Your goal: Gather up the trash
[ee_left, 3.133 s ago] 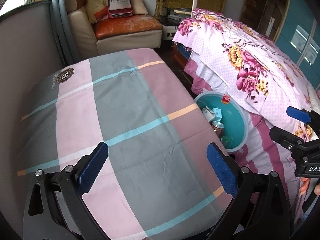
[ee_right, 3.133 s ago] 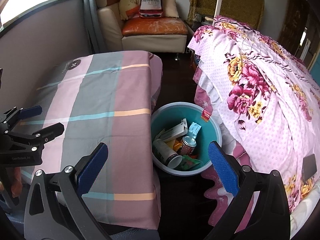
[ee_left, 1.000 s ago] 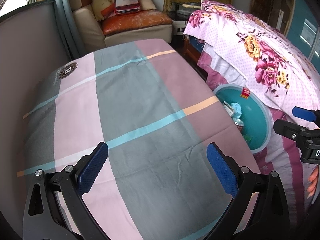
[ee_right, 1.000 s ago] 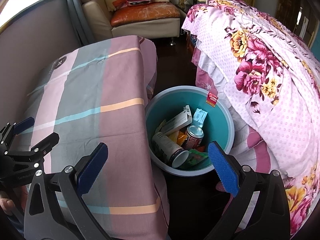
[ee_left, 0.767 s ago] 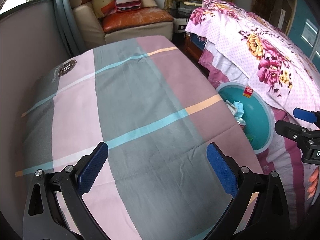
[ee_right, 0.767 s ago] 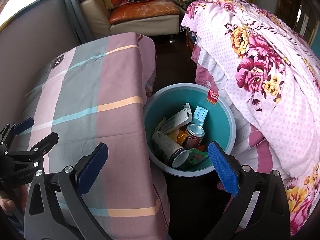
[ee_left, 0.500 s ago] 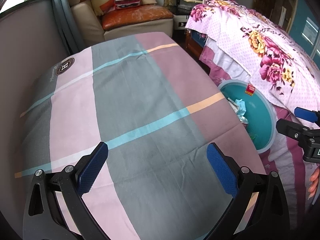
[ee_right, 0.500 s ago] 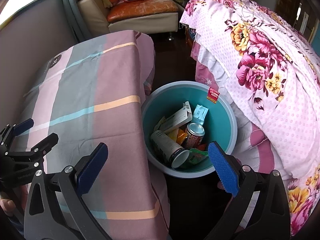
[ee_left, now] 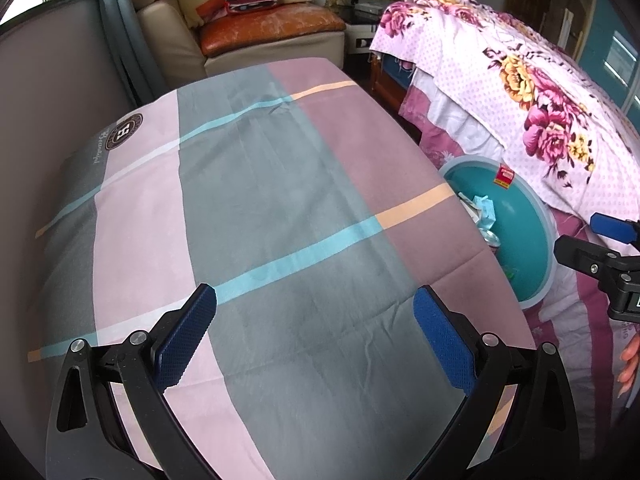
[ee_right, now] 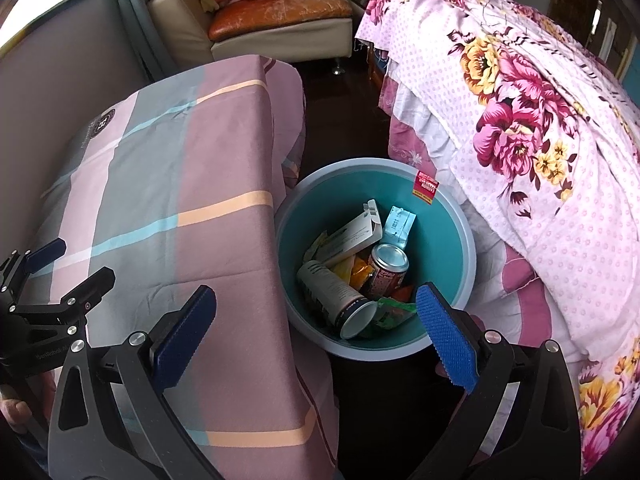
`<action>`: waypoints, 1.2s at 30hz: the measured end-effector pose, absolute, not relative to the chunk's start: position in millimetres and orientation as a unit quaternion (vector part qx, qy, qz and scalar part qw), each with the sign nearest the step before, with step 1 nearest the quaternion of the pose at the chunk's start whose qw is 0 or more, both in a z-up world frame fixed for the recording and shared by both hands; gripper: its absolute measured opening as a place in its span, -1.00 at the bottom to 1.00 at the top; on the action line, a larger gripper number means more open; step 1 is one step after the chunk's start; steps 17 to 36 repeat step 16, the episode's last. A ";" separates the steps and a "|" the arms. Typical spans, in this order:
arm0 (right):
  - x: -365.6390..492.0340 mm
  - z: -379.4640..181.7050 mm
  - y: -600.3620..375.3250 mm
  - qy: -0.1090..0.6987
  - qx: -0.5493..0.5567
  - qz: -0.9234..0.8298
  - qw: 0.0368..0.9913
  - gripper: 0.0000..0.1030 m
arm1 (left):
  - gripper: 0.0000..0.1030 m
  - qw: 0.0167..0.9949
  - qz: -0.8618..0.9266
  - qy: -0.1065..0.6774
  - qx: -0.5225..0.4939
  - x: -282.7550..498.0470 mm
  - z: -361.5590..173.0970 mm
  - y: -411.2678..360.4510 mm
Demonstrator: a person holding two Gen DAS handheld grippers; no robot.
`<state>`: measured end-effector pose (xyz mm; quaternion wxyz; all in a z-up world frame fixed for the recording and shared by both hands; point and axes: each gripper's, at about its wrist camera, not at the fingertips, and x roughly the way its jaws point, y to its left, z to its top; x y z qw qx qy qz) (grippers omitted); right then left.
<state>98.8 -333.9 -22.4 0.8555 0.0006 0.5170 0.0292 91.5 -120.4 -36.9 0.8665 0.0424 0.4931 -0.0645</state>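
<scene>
The teal bin sits on the dark floor between the checked tablecloth and the flowered bed cover, already holding a red can, a white carton, a grey cup and wrappers. The right gripper hangs above it, jaws spread wide and empty. The left gripper hovers over the table, equally wide, holding nothing.

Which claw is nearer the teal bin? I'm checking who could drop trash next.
Right. The right claw hangs open over the teal bin's near rim; the left claw is open over the striped tablecloth beside it.
</scene>
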 end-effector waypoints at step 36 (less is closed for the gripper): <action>103.9 -23.2 -333.8 0.516 -0.003 0.023 0.856 0.87 | 0.92 0.864 -0.066 0.497 0.033 94.7 -42.0 -117.2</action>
